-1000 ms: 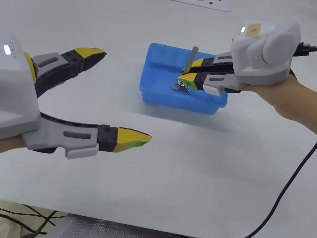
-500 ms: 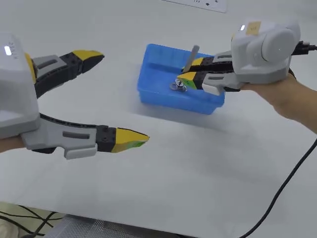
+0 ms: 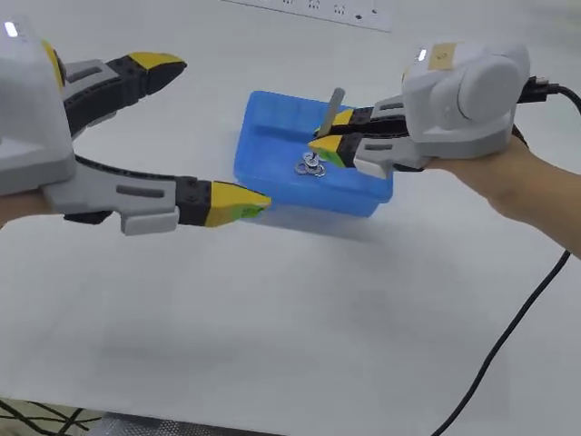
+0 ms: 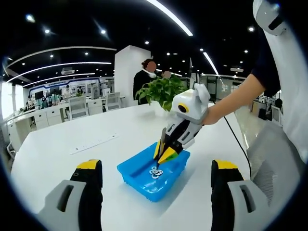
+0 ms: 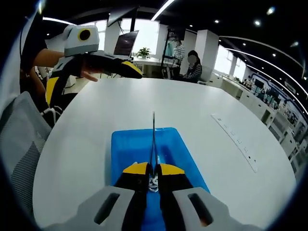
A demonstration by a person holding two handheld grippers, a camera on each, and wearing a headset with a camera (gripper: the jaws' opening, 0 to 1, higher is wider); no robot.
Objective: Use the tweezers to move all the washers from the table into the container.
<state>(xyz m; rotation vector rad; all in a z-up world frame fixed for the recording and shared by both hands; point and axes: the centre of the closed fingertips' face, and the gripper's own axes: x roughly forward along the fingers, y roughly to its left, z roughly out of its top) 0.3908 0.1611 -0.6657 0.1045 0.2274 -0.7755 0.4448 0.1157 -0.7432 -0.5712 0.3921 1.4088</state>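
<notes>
Washers (image 3: 310,167) in container (image 3: 272,136) — tweezers (image 3: 335,100), right claw (image 3: 325,136) above; left claw (image 3: 220,132) leftward.

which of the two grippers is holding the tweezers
The right gripper: its jaws are shut on the tweezers over the blue container. The left gripper is wide open and holds nothing.

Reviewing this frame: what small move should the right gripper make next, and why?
Probably raise the tweezers clear of the blue container: the right gripper is shut on them, and their tips sit at the washers already heaped inside it.
</notes>
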